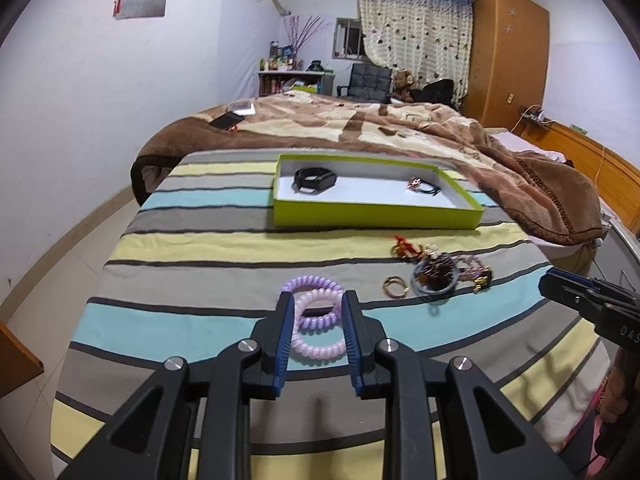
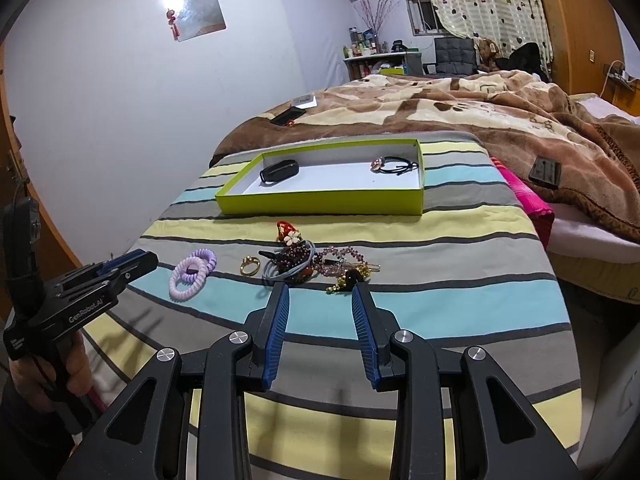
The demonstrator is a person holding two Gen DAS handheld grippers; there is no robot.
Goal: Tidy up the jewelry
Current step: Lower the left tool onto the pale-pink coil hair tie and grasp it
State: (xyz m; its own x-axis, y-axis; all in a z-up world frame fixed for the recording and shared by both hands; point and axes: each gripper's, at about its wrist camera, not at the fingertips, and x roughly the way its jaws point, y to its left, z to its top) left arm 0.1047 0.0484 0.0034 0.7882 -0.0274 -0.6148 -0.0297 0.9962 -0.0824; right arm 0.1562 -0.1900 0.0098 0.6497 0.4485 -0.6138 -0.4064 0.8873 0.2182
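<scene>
Two spiral hair ties lie overlapping on the striped cloth: a purple one [image 1: 316,285] [image 2: 203,261] and a pink one [image 1: 318,346] [image 2: 185,285]. My left gripper [image 1: 316,300] [image 2: 134,266] hovers open with its fingers either side of them, not pressing. Right of the ties are a gold ring [image 1: 395,286] [image 2: 250,266] and a tangled heap of bracelets and clips [image 1: 436,276] [image 2: 300,264]. My right gripper [image 2: 320,288] [image 1: 576,296] stands open just short of that heap, nothing between its fingers. Beyond is a green tray [image 1: 376,216] [image 2: 320,204] holding a black band [image 1: 314,179] [image 2: 280,170] and a black hair tie with a charm [image 1: 424,186] [image 2: 396,166].
A red clip with a flower [image 2: 288,232] lies between heap and tray. A brown blanket [image 2: 480,120] covers the bed behind, with a phone [image 2: 288,115] and a dark flat object [image 2: 545,172] on it. A pink cloth [image 2: 528,200] hangs at the right edge. A wall runs along the left.
</scene>
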